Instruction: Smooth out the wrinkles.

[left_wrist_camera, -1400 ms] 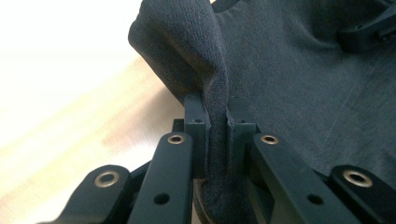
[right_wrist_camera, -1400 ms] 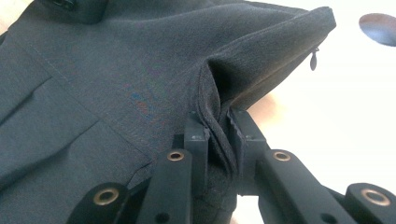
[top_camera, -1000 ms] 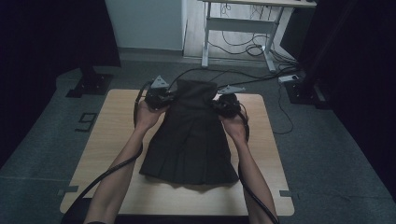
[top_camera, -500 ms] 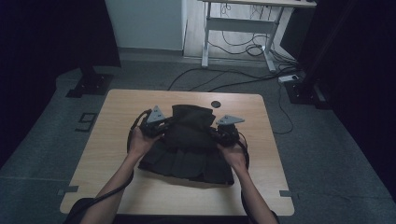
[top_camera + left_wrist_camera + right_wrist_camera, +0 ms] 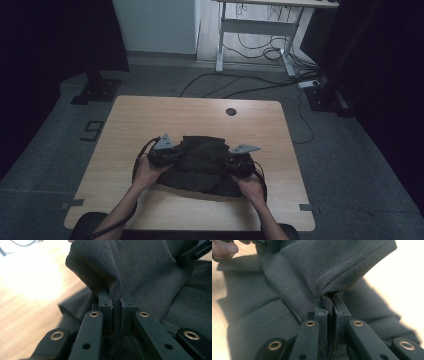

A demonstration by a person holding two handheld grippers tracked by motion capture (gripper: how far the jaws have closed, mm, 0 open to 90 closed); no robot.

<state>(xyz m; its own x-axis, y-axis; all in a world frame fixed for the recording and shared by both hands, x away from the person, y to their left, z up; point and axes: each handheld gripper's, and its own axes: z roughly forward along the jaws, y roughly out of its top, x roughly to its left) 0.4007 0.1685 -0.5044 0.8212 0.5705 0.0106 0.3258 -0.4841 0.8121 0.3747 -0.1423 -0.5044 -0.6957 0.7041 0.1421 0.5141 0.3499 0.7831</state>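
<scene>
On the light wooden rectangular table (image 5: 150, 112), the person's left hand (image 5: 146, 172) holds the left gripper (image 5: 165, 156) at the left edge of the dark charcoal woven-fabric garment (image 5: 202, 165), which lies bunched on the near half of the table, closer to the person than the small round black grommet hole (image 5: 231, 111) in the table's far part. In the left gripper view, the left gripper (image 5: 115, 305) has its two black jaws closed tight on a vertical fold of the dark garment (image 5: 140, 272), the cloth rising out of the jaws and draping over the rest of the garment lying flat on the table below. The middle portion of the garment, between the two grippers, is lifted and folded over its lower layers. At the garment's right edge, the person's right hand (image 5: 248, 183) holds the right gripper (image 5: 235, 162). In the right gripper view, the right gripper (image 5: 331, 312) is likewise clamped on a pinched fold of the garment (image 5: 312, 270), with the hemmed edge curling over above the jaws and pleated layers lying flat beneath. Both grippers stand level with one another and well apart, each on its own side of the garment. Cables (image 5: 250, 85) lie on the grey floor beyond the table.
</scene>
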